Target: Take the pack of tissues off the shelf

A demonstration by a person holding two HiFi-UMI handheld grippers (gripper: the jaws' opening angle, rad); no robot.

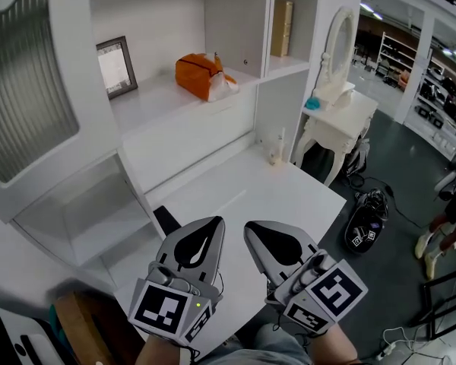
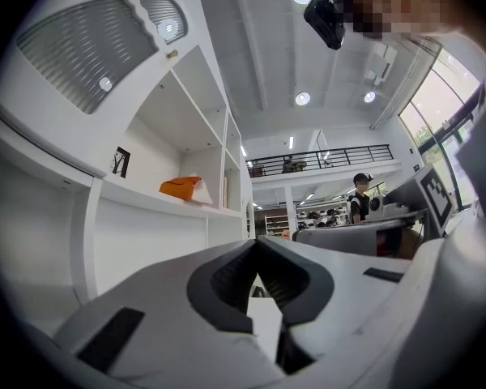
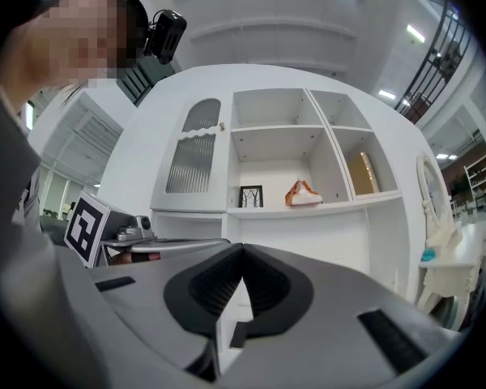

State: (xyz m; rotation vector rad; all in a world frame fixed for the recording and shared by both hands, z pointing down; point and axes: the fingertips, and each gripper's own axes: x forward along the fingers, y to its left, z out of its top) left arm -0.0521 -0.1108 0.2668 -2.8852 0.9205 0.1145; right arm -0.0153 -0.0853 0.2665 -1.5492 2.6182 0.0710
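An orange pack of tissues [image 1: 205, 76] with a white tissue poking out lies on the middle shelf [image 1: 152, 101] of a white unit. It also shows far off in the left gripper view [image 2: 182, 188] and the right gripper view [image 3: 303, 194]. Both grippers hang low over the white desk [image 1: 251, 196], well short of the shelf. My left gripper [image 1: 213, 223] is shut with nothing in it, its jaws meeting at the tip [image 2: 257, 245]. My right gripper [image 1: 251, 227] is beside it, also shut and holding nothing [image 3: 243, 250].
A framed picture [image 1: 115, 67] leans on the same shelf, left of the tissues. A tan box [image 1: 282, 27] stands in the right compartment. A small bottle [image 1: 276, 152] sits at the desk's back. A white vanity with a mirror [image 1: 338, 105] and a black bag [image 1: 368, 219] are at the right.
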